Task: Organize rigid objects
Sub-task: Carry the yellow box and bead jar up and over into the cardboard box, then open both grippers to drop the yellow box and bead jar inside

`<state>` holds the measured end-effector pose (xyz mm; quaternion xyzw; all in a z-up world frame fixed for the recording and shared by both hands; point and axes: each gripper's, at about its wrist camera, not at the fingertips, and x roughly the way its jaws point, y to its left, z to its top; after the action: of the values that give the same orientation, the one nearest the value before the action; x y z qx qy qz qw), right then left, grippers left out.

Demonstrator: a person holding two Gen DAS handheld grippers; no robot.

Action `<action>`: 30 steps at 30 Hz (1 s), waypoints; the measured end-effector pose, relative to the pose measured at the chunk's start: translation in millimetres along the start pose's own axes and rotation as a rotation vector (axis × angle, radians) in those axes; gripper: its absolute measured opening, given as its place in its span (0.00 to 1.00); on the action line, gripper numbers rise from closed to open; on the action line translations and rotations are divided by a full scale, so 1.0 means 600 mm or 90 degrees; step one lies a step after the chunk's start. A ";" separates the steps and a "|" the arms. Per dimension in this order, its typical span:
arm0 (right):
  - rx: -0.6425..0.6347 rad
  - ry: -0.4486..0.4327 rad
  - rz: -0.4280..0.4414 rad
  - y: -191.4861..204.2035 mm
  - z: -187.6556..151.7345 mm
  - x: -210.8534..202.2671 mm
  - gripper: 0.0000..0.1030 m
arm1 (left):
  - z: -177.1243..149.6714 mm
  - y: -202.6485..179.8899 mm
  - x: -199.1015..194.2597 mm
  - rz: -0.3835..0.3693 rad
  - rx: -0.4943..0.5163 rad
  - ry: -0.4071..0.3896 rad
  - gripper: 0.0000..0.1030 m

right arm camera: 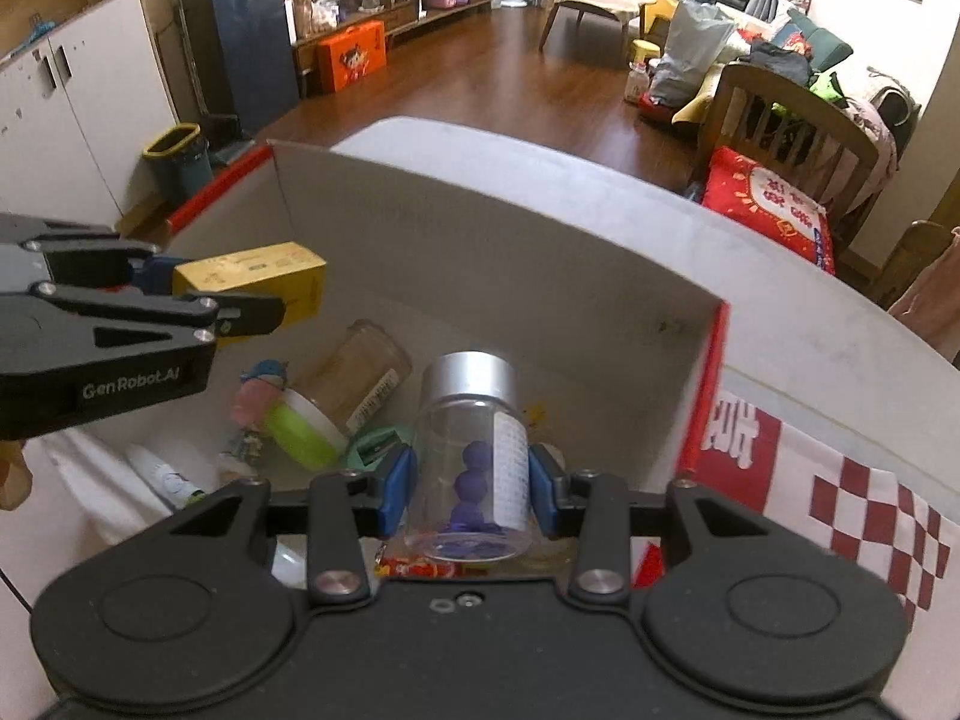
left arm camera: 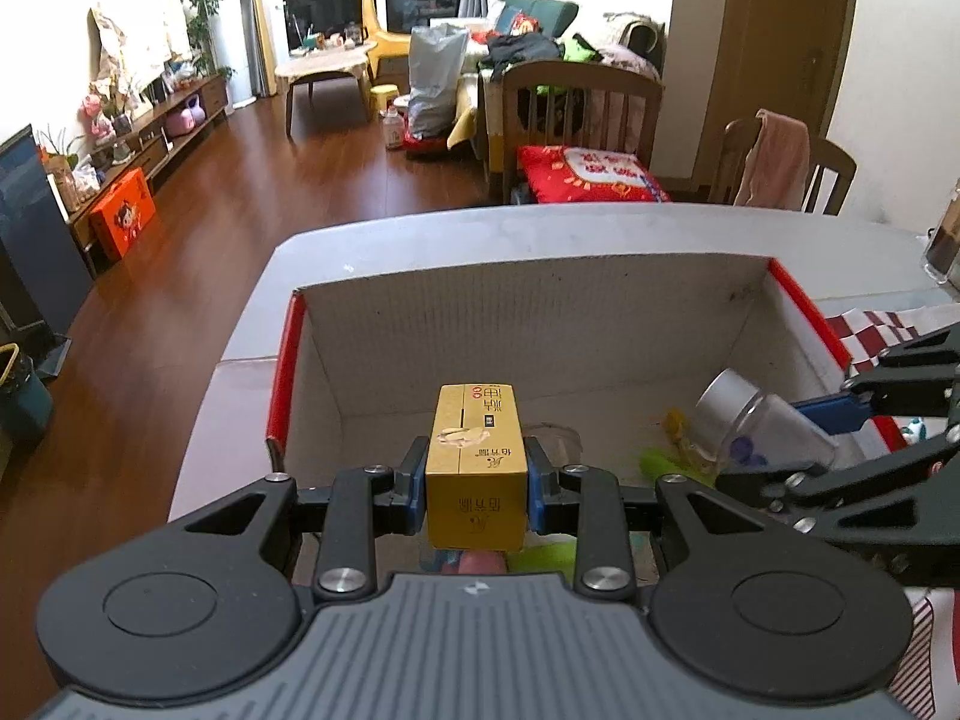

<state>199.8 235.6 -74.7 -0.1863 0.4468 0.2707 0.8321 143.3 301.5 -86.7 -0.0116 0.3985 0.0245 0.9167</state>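
Cardboard made up the open box, red along its rim, which sat on the pale table with both grippers held over it. At the left, the left gripper was clamped on a gold carton, its blue pads pressed to both long sides, the carton hanging above the box's near left part. Below, on the box floor, lay a brown jar on its side, a green-lidded tub and a small pink figure (all close together). To the right, the right gripper squeezed a clear bottle with a silver cap, purple pieces inside, above the box's near right part.
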 end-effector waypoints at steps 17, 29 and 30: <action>-0.031 0.060 -0.017 0.024 -0.002 0.041 0.38 | 0.007 0.015 0.062 -0.011 -0.039 0.115 0.29; -0.050 0.074 -0.012 0.026 -0.004 0.034 0.40 | 0.005 0.016 0.054 -0.016 -0.035 0.155 0.29; -0.053 0.072 -0.011 0.027 -0.006 0.030 0.41 | 0.005 0.016 0.051 -0.016 -0.036 0.153 0.29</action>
<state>195.6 251.5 -93.2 -0.2397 0.4794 0.2709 0.7996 166.0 312.2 -106.8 -0.0450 0.5047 0.0227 0.8618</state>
